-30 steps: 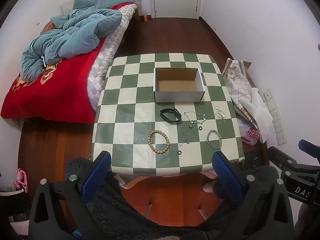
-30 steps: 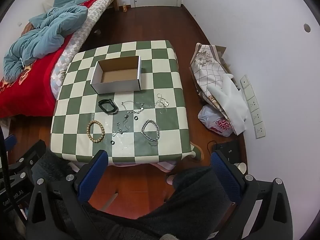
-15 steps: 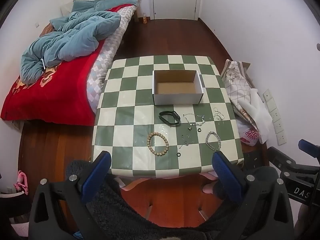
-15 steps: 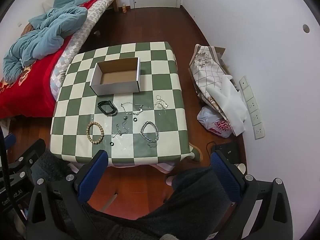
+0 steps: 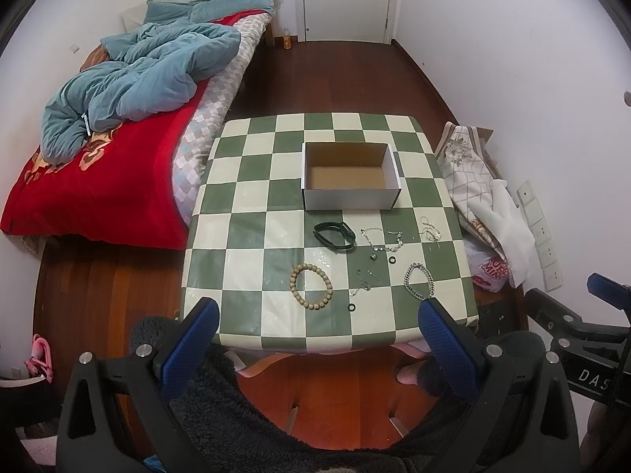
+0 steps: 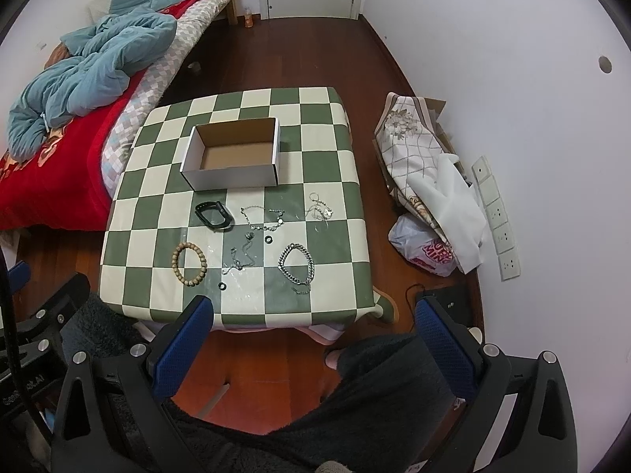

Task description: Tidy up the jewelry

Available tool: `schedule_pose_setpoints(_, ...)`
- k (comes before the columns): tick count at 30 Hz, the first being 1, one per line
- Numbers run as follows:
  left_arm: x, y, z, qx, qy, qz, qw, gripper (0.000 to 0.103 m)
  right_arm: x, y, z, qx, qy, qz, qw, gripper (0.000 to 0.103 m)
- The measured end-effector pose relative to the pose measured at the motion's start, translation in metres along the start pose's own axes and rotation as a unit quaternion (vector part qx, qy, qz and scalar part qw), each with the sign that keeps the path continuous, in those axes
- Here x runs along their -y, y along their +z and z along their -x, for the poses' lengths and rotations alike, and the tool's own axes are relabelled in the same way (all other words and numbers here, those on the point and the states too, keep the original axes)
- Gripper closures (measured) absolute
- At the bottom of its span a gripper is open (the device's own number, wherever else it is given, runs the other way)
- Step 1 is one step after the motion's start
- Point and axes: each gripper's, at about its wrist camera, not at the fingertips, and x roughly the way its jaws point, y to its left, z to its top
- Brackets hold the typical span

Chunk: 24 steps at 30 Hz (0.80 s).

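blue padded fingers (image 5: pixel 193 327) of both grippers spread wide, holding nothing, high above the green-and-cream checked table (image 5: pixel 244 213).
bracelets and chains, e.g. wooden bead bracelet (image 5: pixel 310 286), lie before the empty white cardboard box (image 5: pixel 349 197), likely their destination.

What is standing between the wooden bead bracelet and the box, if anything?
Nothing visible. The bead bracelet lies on bare tablecloth; the black band sits slightly right of a straight path to the empty box.

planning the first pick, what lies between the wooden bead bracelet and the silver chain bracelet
In both views, a thin tangled chain and a small black ring lie between the bead bracelet and chain bracelet.
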Motion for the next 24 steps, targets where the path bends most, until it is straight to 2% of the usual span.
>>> schedule_pose_setpoints(24,0.001,-0.001,0.009,0.012,-0.004,0.001,0.9999,0.000,0.001,0.005,0.013,0.012,0.000,-0.001,1.000,0.000)
